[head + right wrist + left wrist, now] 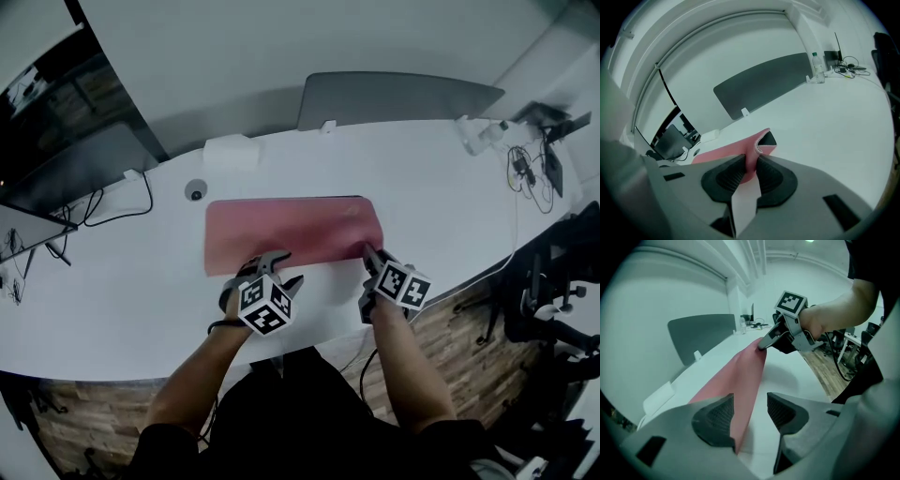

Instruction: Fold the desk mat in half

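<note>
Desk mat [291, 230]: pink, rectangular, rounded corners, dark underside. Lies lengthwise at middle of white desk [441, 206]; near right corner raised off surface and curled. Right gripper [751, 171]: jaws clenched on that corner. Left gripper [751, 411]: jaws spread, mat's near edge between them, unpinched.

Person: black top [309, 412], short sleeves, forearms bare. 2 grey plastic grippers, left gripper [270, 261] & right gripper [370, 253], each w/ 1 cube [265, 306] of black-&-white square markers. Jaws carry dark ribbed pads [715, 420]. Black band [221, 325] at left wrist.
</note>
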`<act>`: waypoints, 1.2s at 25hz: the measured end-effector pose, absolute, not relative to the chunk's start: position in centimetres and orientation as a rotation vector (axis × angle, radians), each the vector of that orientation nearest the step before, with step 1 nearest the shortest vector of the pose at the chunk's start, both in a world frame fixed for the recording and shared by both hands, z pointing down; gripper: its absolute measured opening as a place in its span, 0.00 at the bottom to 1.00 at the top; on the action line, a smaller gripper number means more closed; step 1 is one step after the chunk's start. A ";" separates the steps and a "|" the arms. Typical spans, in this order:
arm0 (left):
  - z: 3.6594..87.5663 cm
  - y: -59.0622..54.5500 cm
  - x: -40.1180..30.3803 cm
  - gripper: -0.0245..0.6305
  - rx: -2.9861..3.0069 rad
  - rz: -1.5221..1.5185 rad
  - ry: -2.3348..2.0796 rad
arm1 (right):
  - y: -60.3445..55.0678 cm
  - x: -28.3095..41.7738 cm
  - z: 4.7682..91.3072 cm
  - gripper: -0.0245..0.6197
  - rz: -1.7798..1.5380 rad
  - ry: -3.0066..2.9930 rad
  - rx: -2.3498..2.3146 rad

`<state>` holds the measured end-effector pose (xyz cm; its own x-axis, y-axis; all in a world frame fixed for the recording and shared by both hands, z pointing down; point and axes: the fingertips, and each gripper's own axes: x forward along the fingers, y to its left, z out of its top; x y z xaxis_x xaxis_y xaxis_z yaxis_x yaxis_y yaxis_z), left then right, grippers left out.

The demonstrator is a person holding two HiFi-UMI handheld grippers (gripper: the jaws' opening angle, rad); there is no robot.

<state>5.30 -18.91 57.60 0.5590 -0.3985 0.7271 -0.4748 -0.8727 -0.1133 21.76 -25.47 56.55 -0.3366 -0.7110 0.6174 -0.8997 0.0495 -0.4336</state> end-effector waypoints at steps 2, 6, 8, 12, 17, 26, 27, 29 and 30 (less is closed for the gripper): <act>58.1 -19.7 7.2 0.36 2.707 1.245 -0.708 | -25.1 21.8 57.1 0.15 1.194 -2.089 1.640; 60.9 -20.1 8.3 0.33 2.633 1.291 -0.613 | -25.0 22.1 57.7 0.15 1.229 -2.104 1.627; 62.3 -19.9 8.4 0.32 2.599 1.313 -0.576 | -25.1 22.0 57.7 0.15 1.231 -2.117 1.619; 64.0 -19.8 8.6 0.32 2.562 1.388 -0.567 | -25.6 20.7 55.9 0.14 1.146 -2.204 1.582; 63.9 -19.6 9.0 0.32 2.562 1.334 -0.570 | -26.2 18.1 52.1 0.13 1.029 -2.331 1.497; 61.3 -18.8 3.9 0.32 2.501 1.148 -0.831 | -26.5 12.8 47.4 0.13 0.857 -2.450 1.350; 61.5 -18.5 3.1 0.32 2.492 1.146 -0.844 | -26.3 12.1 47.3 0.13 0.864 -2.456 1.328; 61.9 -18.2 2.0 0.32 2.463 1.128 -0.855 | -25.7 10.2 47.2 0.13 0.857 -2.470 1.273; 62.1 -18.1 1.7 0.32 2.445 1.104 -0.855 | -25.5 9.3 47.1 0.13 0.839 -2.479 1.245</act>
<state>1.74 -18.09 62.13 0.5209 -0.3877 0.7605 -0.6390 -0.7678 0.0462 9.26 -25.46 47.05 -0.6069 -0.6543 0.4513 -0.7938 0.4712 -0.3844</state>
